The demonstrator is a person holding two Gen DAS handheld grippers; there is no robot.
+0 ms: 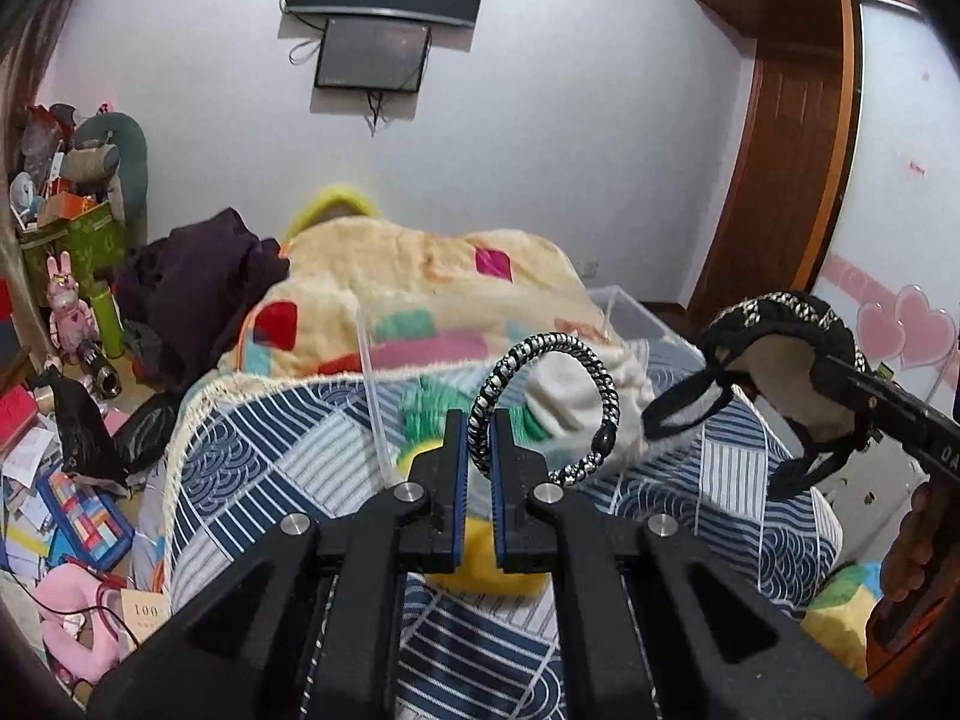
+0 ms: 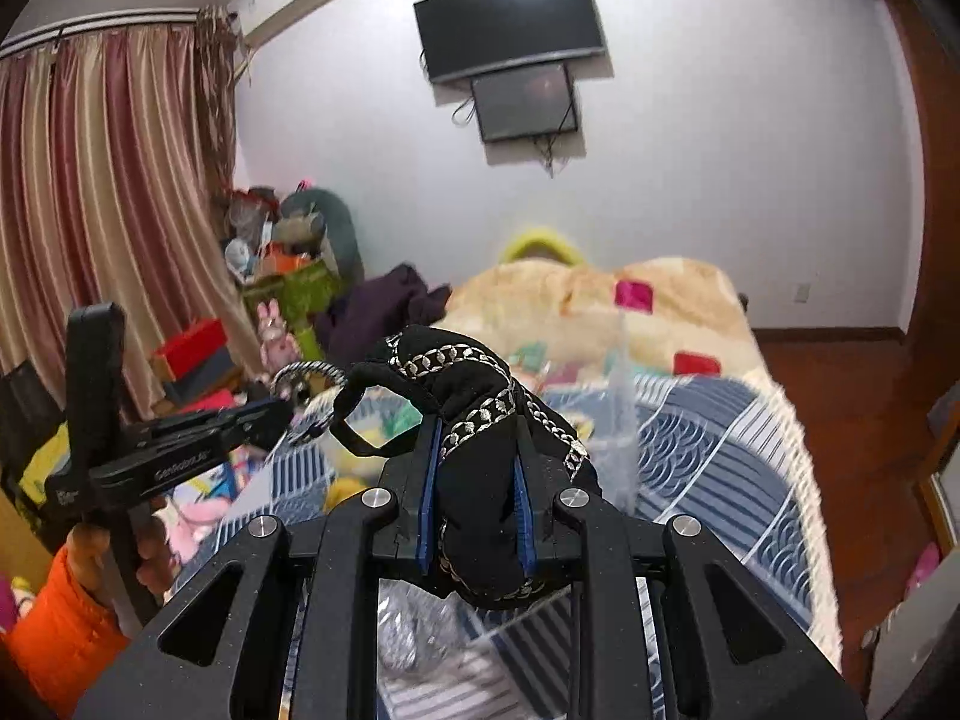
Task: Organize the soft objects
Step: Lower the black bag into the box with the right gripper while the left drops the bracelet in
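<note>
My left gripper [image 1: 478, 438] is shut on a black-and-white braided cord loop [image 1: 549, 360] and holds it above the bed. The loop also shows small in the right wrist view [image 2: 306, 381]. My right gripper [image 2: 474, 450] is shut on a black fabric piece with a silver chain pattern and thin straps [image 2: 474, 420]. In the left wrist view that black piece [image 1: 786, 324] hangs at the right, level with the loop. A clear plastic box [image 1: 630, 312] sits on the bed beyond both grippers. White and green soft items [image 1: 576, 390] lie inside it.
The bed carries a blue patterned cover [image 1: 270, 444] and a cream blanket with coloured squares [image 1: 420, 276]. A yellow plush [image 1: 486, 558] lies below my left gripper. Clutter and toys [image 1: 66, 312] fill the floor at left. A TV [image 2: 510, 18] hangs on the far wall.
</note>
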